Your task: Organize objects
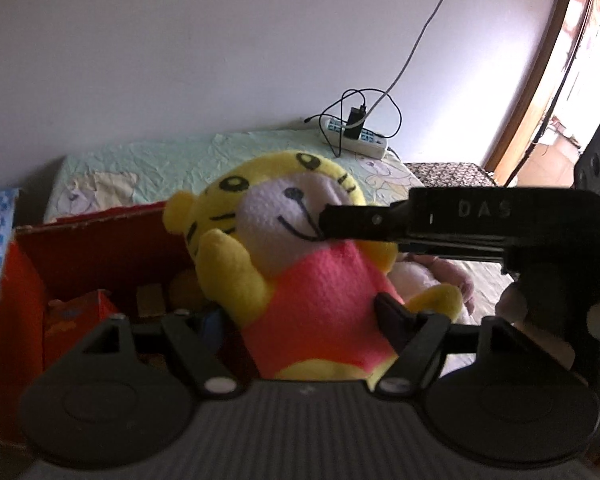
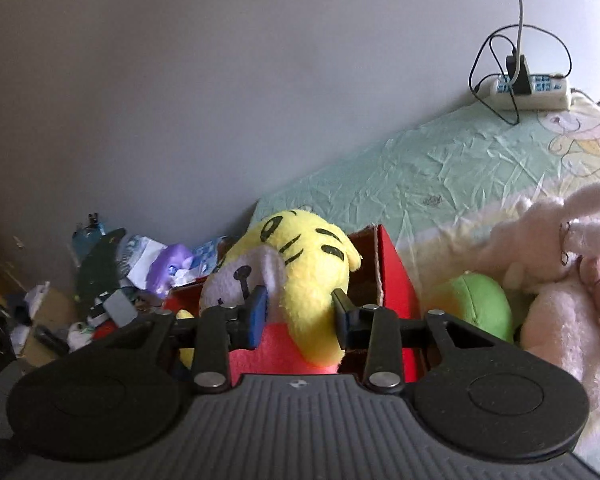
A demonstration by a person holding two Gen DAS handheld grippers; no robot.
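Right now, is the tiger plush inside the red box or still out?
Out: tiger plush is held above the red box, head pinched between the right gripper fingers.

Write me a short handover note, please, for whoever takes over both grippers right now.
Right gripper: shut on the yellow tiger plush, pinching its head.
Left gripper: around the plush's red-shirted body; grip unclear.
Plush hangs over the open red box, not yet inside; the box already holds a few small items.
Left to do: lower the tiger in, then the pink rabbit plush and green plush on the bed.
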